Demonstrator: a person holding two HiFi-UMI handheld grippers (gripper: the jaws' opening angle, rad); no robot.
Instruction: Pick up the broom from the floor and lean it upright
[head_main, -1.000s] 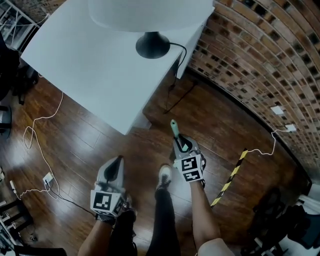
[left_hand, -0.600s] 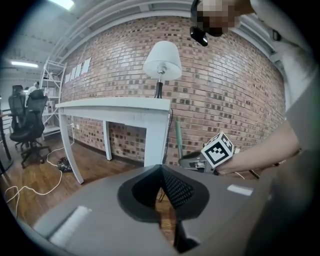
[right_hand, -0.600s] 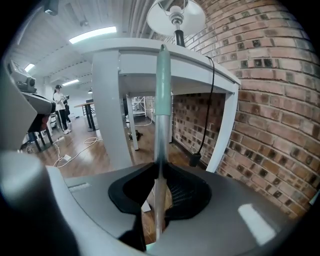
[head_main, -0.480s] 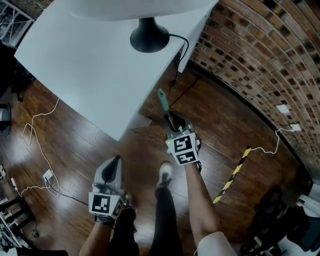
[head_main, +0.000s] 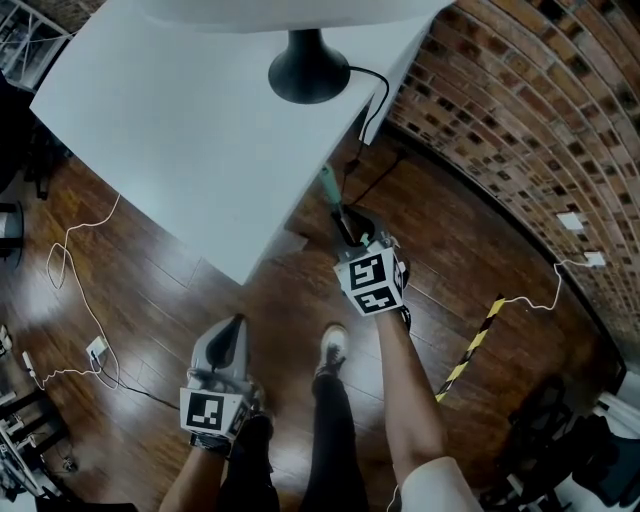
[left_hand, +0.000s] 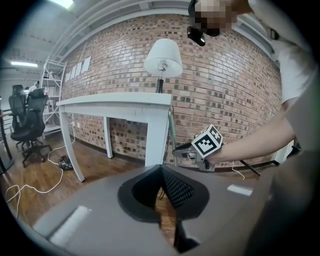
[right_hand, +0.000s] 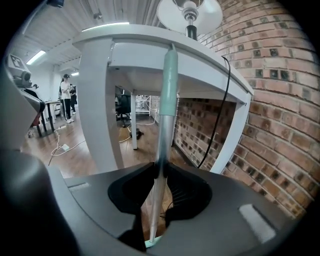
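The broom's handle (right_hand: 167, 100) is silver with a pale green grip and stands nearly upright between the pads of my right gripper (right_hand: 160, 172). The jaws are opening, though the pads still look pressed on the handle. The green top reaches the edge of the white table (right_hand: 150, 45); whether it touches is unclear. In the head view the right gripper (head_main: 348, 226) holds the handle (head_main: 328, 186) beside the table's corner. The broom's head is hidden. My left gripper (head_main: 232, 326) hangs low at the left, shut and empty, its pads (left_hand: 172, 187) meeting at the tips.
A black lamp base (head_main: 308, 75) and its cable stand on the white table (head_main: 180, 110). The brick wall (head_main: 520, 110) curves along the right. A yellow-black striped bar (head_main: 470, 350) and white cords (head_main: 80, 290) lie on the wooden floor. The person's shoe (head_main: 332, 350) is between the grippers.
My right gripper has carried the broom handle away from the person's feet and up to the table's corner. The left gripper has stayed in place.
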